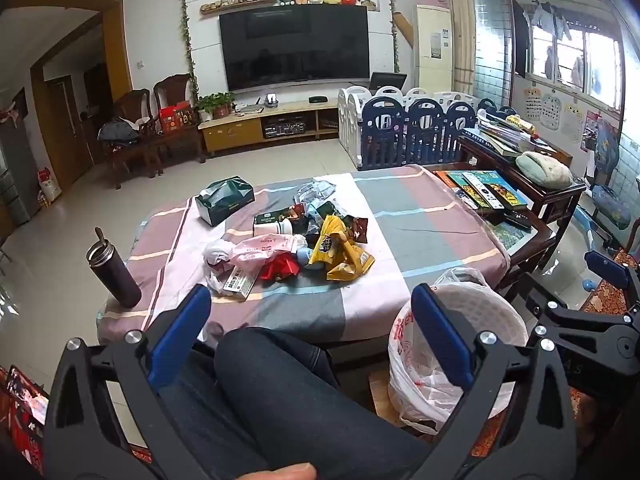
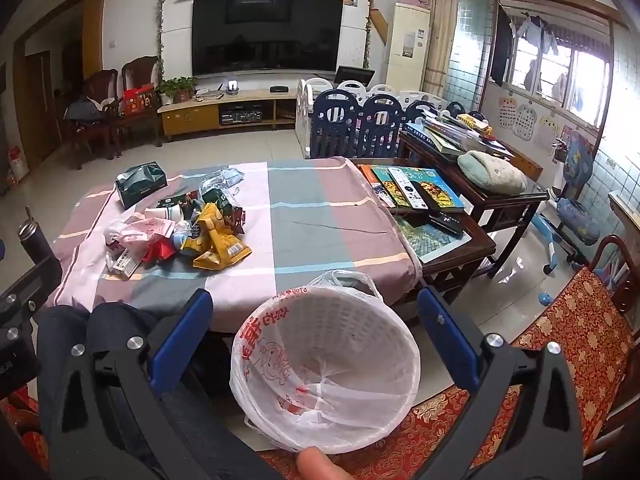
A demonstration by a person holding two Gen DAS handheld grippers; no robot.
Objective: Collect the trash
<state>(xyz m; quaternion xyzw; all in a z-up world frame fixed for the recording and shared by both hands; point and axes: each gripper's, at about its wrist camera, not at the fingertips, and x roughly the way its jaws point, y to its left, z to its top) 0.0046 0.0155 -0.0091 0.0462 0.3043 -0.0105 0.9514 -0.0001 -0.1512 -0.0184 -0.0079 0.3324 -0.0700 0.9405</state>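
Note:
A heap of trash (image 1: 296,240) lies on the striped tablecloth (image 1: 420,232): a yellow snack bag (image 1: 340,250), a pink wrapper (image 1: 264,250), a red wrapper (image 1: 280,270) and crumpled plastic. The same heap of trash (image 2: 188,236) shows at left in the right wrist view. A white basket lined with a plastic bag (image 2: 324,368) stands on the floor by the table's near edge, and the basket (image 1: 472,344) shows low right in the left wrist view. My left gripper (image 1: 312,320) is open over a person's knee, short of the heap. My right gripper (image 2: 316,320) is open above the basket, holding nothing.
A dark flask (image 1: 114,272) stands at the table's left corner, a green tissue box (image 1: 224,198) behind the heap. Books and remotes (image 2: 416,190) cover the glass side table at right. A red patterned seat (image 2: 568,340) lies right of the basket. A playpen fence (image 1: 412,128) stands beyond.

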